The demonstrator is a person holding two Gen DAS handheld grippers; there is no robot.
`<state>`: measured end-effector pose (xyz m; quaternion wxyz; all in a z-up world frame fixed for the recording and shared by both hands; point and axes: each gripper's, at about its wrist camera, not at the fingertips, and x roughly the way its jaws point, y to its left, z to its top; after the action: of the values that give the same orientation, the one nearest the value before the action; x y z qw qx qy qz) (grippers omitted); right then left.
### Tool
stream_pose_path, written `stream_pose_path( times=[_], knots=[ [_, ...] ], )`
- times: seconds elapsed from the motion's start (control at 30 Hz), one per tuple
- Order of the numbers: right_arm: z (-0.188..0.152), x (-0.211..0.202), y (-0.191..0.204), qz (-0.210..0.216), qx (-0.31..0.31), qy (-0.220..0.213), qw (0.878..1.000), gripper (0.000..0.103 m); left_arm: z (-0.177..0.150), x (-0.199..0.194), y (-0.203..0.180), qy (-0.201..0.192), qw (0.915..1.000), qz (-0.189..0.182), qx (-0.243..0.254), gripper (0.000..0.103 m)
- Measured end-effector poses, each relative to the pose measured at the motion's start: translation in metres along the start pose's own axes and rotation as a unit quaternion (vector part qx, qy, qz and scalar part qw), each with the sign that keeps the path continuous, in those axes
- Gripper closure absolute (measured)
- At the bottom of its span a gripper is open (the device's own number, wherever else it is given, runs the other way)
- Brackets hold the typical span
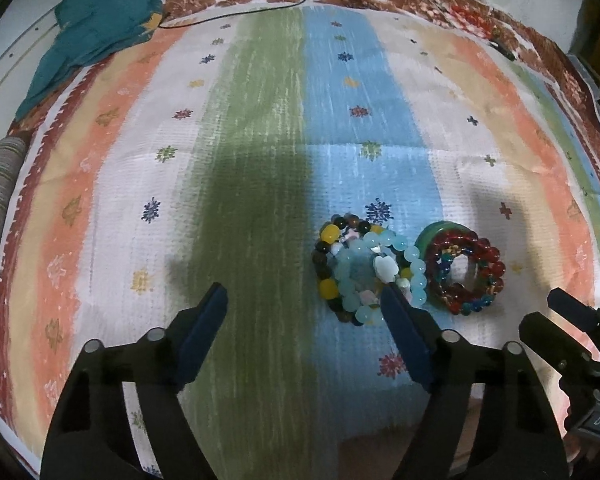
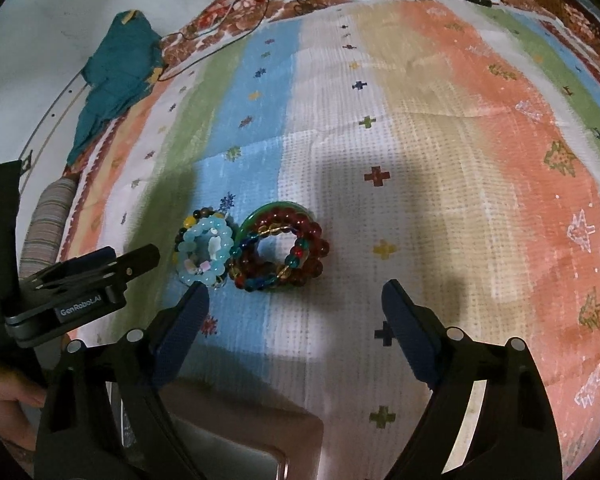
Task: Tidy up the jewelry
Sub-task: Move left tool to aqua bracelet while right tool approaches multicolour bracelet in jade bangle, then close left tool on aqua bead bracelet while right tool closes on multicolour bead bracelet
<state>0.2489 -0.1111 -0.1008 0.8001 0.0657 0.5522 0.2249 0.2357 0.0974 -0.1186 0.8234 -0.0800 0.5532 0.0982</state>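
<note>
Both hand-held grippers, left and right, hang released above the striped bedspread. Two bead-bracelet piles – pale-blue, touching the red – look light, slippery; pinch a strand.

**Two bracelet piles side by side on the bedspread**

The left bracelet pile lies on the bedspread, touching the right bracelet pile beside it. A crumpled cloth sits far behind, at the left edge. The left claw stands before the left pile; the right claw before the right.
</note>
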Motion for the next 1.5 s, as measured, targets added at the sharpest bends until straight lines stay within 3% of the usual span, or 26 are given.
stream_pose_path(
  times=[0.53,0.83,1.23,1.5],
  knots=[
    [0.011,0.027,-0.004,0.045,0.043,0.047,0.997,0.05,0.011,0.032,-0.012,0.026,0.9993,0.0,0.026,0.053],
    [0.013,0.035,-0.005,0.048,0.053,0.061,0.996,0.056,0.011,0.041,-0.012,0.036,0.9989,-0.012,0.027,0.065],
    [0.014,0.04,-0.015,0.04,0.068,0.064,0.995,0.091,0.013,0.042,-0.013,0.043,0.9987,-0.023,0.014,0.082],
    [0.012,0.036,-0.019,0.039,0.072,0.061,0.995,0.092,0.015,0.04,-0.011,0.044,0.9987,-0.023,0.01,0.092]
  ],
)
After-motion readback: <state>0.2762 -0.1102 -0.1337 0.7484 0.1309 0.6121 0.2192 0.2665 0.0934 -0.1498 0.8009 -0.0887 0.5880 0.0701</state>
